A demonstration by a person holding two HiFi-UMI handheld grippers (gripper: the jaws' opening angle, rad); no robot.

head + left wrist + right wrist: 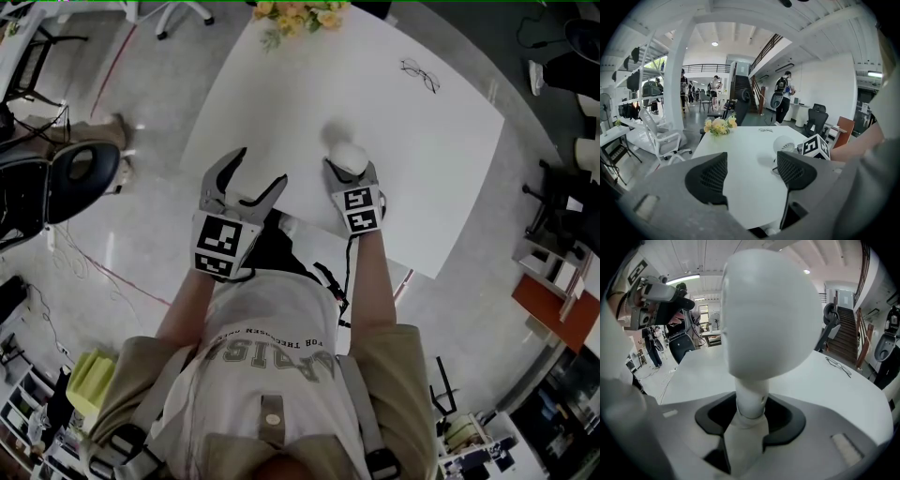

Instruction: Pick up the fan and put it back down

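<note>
White short-sleeved T-shirt [272, 319] with grey block lettering; beyond it, a grey left gripper [261, 167] and right gripper [349, 163] with black-and-white marker cubes [222, 246].

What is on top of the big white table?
Yellow flowers at the far edge, glasses, and a small white fan clamped in the fingers of the right gripper. That gripper covers the fan's foot, so whether it touches the table is hidden.

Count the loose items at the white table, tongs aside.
3: a flower bouquet at the far edge, eyeglasses by the far right edge, and the white fan gripped in the right tongs near the front.
</note>
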